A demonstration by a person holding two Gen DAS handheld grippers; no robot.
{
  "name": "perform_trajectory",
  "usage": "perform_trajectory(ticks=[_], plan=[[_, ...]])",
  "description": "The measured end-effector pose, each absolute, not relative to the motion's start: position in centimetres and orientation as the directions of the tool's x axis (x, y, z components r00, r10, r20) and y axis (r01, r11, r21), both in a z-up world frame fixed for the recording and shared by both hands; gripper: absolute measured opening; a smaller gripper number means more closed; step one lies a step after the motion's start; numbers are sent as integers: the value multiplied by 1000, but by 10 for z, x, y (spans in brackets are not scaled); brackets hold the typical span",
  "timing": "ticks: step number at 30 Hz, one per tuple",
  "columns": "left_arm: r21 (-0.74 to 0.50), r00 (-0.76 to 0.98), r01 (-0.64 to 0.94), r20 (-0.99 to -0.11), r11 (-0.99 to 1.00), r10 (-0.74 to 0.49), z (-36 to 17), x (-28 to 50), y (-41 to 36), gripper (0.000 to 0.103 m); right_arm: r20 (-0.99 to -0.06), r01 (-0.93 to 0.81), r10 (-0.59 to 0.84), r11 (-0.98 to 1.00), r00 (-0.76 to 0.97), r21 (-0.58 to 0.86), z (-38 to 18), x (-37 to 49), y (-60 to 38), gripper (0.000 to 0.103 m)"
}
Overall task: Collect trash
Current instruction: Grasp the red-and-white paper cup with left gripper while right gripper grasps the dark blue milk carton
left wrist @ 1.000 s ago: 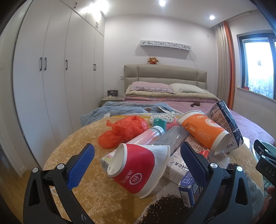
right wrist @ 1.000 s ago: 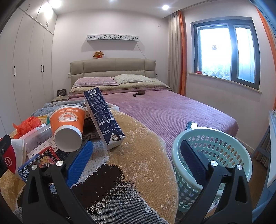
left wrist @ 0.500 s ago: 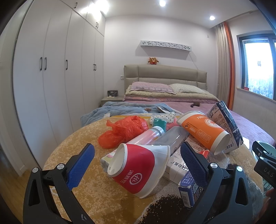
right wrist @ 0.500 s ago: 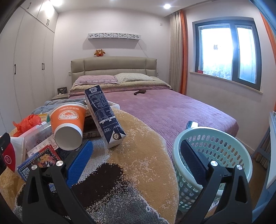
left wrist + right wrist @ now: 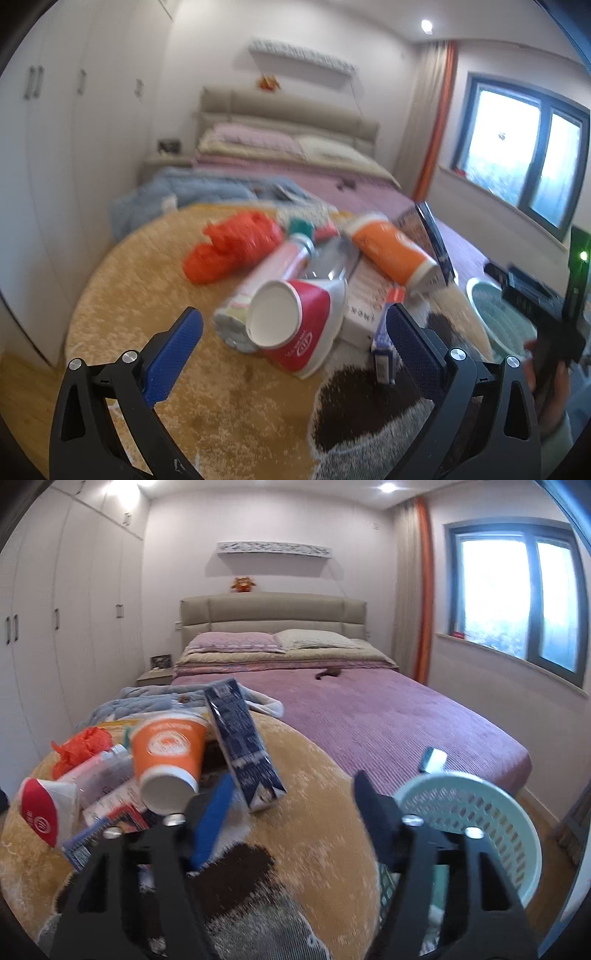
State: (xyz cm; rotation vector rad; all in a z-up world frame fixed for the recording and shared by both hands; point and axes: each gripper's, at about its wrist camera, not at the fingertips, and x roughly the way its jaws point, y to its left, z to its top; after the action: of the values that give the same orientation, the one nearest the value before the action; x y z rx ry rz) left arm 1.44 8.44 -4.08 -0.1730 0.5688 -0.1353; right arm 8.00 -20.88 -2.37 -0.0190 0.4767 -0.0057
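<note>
A heap of trash lies on a round tan rug (image 5: 129,295). It holds a red-and-white paper cup (image 5: 295,328) on its side, an orange cup (image 5: 391,254), a clear bottle (image 5: 273,269), an orange plastic bag (image 5: 229,251) and a dark blue carton (image 5: 243,746). My left gripper (image 5: 291,347) is open just before the red cup. My right gripper (image 5: 295,816) is open and empty, near the blue carton, left of the mint basket (image 5: 476,823). The orange cup (image 5: 170,753) and red cup (image 5: 44,812) also show in the right wrist view.
A bed with a purple cover (image 5: 369,709) stands behind the rug. White wardrobes (image 5: 74,129) line the left wall. A window (image 5: 517,602) is at the right. A blue blanket (image 5: 177,199) lies at the bed's foot. Small boxes (image 5: 362,317) lie among the trash.
Both grippers have moved and tilted; the views are blurred. The left gripper has risen and looks down on the red cup. The right gripper has swung left toward the carton and stays open.
</note>
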Motion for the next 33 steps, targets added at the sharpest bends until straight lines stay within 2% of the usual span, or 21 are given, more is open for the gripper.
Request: perform_trajectory(ticks=[3, 12, 18, 21, 22, 23, 24, 27, 31, 33], plan=[[-199, 796, 130, -563, 971, -222, -42, 31, 81, 96, -450, -56, 38, 998, 892, -28, -13, 96, -202, 54], [-312, 708, 138, -633, 940, -314, -68, 72, 93, 91, -561, -153, 123, 988, 819, -7, -30, 163, -191, 54], [-283, 711, 140, -638, 949, -296, -66, 73, 89, 88, -599, -175, 147, 985, 787, 13, -47, 177, -190, 54], [-268, 719, 128, -638, 955, -275, -66, 71, 91, 81, -615, -182, 149, 983, 775, 10, -51, 183, -186, 54], [-268, 720, 122, -639, 956, -271, -65, 71, 93, 80, -617, -186, 151, 983, 773, 8, -52, 184, -184, 52], [-268, 721, 114, -640, 957, -265, -65, 71, 95, 80, -620, -195, 158, 981, 769, 7, -53, 184, -183, 41], [-269, 725, 104, -639, 957, -258, -65, 70, 98, 80, -622, -203, 161, 979, 766, 4, -53, 183, -183, 38], [-247, 737, 96, -634, 964, -236, -62, 69, 106, 87, -616, -217, 180, 976, 767, 15, -51, 180, -183, 34], [-255, 720, 152, -633, 955, -284, -66, 76, 99, 85, -608, -216, 190, 976, 771, 31, -48, 173, -185, 33], [-220, 716, 175, -640, 960, -278, -67, 80, 88, 85, -606, -215, 199, 976, 770, 47, -47, 168, -188, 33]])
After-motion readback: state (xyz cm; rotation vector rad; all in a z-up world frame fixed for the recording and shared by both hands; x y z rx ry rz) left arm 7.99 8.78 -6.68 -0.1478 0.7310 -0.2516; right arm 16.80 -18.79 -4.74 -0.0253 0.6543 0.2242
